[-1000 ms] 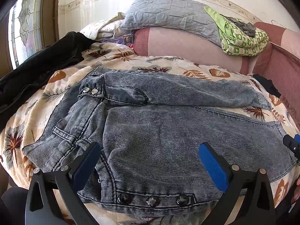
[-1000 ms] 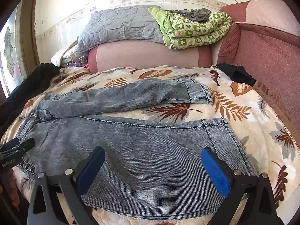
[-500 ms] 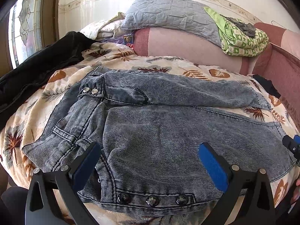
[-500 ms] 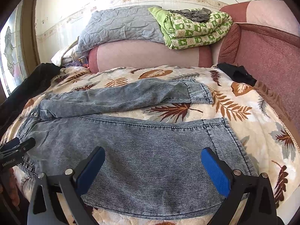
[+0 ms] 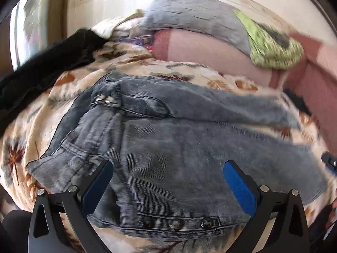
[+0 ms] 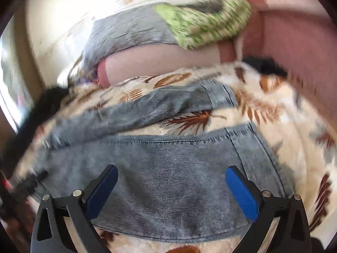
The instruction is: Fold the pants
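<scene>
Both views motion-blurred, pants (image 5: 179,147) spread on bedspread (image 6: 263,109), both grippers' tongs apart, empty.

The pants (image 5: 179,147) lie spread on the blanket (image 6: 284,126), with pillows (image 5: 200,25) behind them.

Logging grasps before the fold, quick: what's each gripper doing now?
Left gripper: open, empty, over the jeans waistband.
Right gripper: open, empty, over the near leg.
</scene>
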A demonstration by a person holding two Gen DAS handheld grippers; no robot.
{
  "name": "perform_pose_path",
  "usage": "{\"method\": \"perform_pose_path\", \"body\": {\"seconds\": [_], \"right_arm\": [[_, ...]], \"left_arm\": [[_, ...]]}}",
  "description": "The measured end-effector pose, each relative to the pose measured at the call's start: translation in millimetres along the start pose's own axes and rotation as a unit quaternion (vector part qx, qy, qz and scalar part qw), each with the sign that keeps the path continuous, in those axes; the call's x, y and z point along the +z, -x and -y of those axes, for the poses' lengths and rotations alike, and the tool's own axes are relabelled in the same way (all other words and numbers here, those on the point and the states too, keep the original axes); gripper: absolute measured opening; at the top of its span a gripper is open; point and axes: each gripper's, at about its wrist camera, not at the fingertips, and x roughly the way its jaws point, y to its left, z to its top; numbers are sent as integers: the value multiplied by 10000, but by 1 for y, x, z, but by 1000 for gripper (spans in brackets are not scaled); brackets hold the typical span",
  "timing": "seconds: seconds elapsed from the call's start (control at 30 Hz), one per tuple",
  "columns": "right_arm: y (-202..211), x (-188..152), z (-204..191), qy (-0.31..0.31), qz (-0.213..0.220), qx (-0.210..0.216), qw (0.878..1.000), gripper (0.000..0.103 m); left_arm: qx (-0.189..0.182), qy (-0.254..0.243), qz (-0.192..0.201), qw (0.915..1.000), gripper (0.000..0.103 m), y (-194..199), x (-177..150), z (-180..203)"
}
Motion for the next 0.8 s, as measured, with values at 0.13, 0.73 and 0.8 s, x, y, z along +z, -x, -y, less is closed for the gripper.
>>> {"method": "perform_pose_path", "body": {"seconds": [0.13, 0.73, 0.8], "right_arm": [[8, 17, 62, -1123, -870, 151, 9897, 103], [-15, -8, 152, -2690, -1653, 177, 9487, 72], [-15, -4, 149, -2683, -1629, 174, 9493, 64]], "left_arm": [[-82, 893, -320, 9955, 103, 6, 15, -46], [-418, 1807, -1369, 9731, 103, 0, 18, -127], [-433, 2247, -1249, 9654, 103, 5, 17, -145]]}}
